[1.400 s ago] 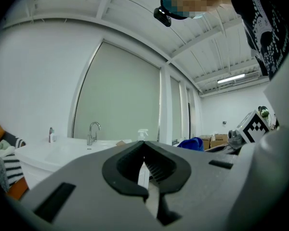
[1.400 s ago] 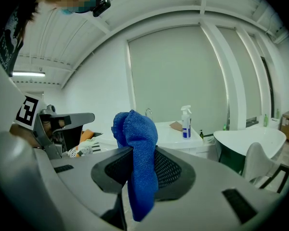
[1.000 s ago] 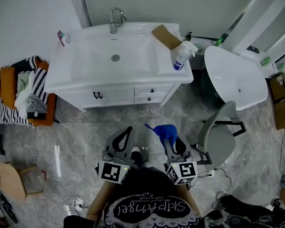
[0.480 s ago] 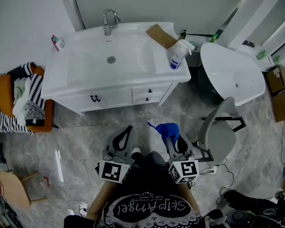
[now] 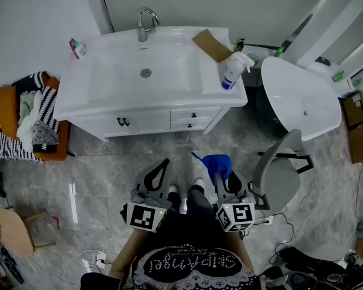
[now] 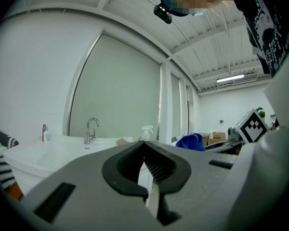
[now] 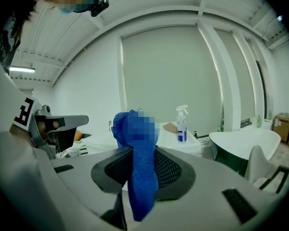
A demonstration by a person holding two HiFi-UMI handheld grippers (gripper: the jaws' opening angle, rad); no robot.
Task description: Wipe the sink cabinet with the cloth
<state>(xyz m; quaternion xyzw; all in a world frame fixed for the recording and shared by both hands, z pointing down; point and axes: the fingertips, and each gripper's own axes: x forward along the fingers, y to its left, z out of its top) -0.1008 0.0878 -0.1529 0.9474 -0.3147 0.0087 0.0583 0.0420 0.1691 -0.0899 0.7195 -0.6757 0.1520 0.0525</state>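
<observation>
I have the blue woven cloth pinched in my right gripper, well apart from the white sink cabinet. My left gripper is clenched on nothing. Only a narrow fold is caught, so wiping pressure could drag it free. A white spray bottle and a brown cardboard piece crowd the cabinet top's right corner.

Blue cloth upright in right claw

Sink cabinet top: spray bottle, cardboard piece, small bottle
</observation>
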